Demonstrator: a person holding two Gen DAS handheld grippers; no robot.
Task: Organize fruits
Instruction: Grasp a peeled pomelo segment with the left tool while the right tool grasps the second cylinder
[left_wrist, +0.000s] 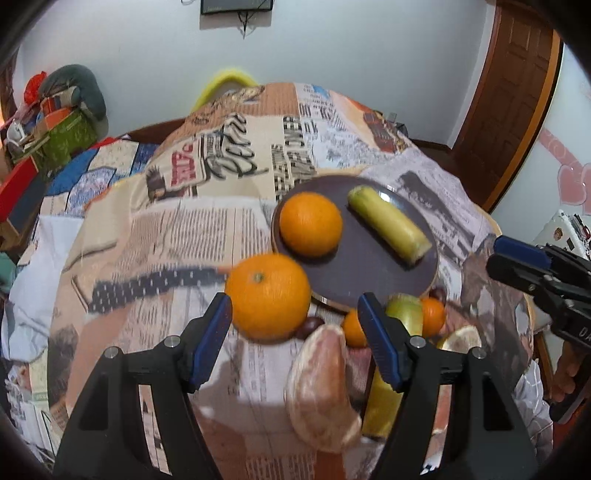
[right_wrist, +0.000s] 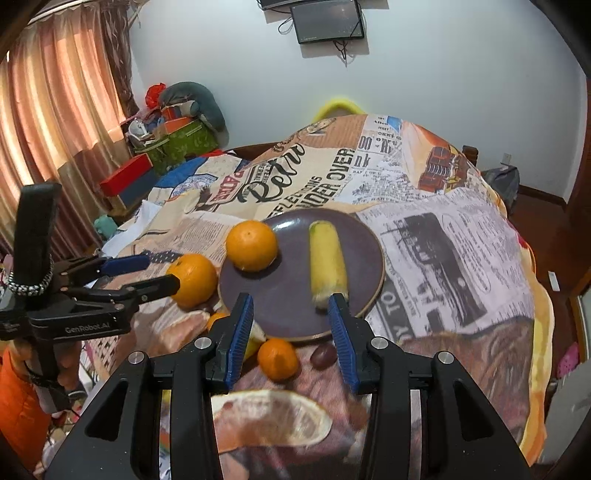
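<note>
Since the plate (left_wrist: 369, 273) already carries one orange (left_wrist: 311, 224) and a yellow-green piece (left_wrist: 389, 225), I judge loading is under way. My left gripper (left_wrist: 295, 321) stands open around the loose orange (left_wrist: 268, 296); next, close. Right gripper (right_wrist: 291, 325) open, empty.
</note>
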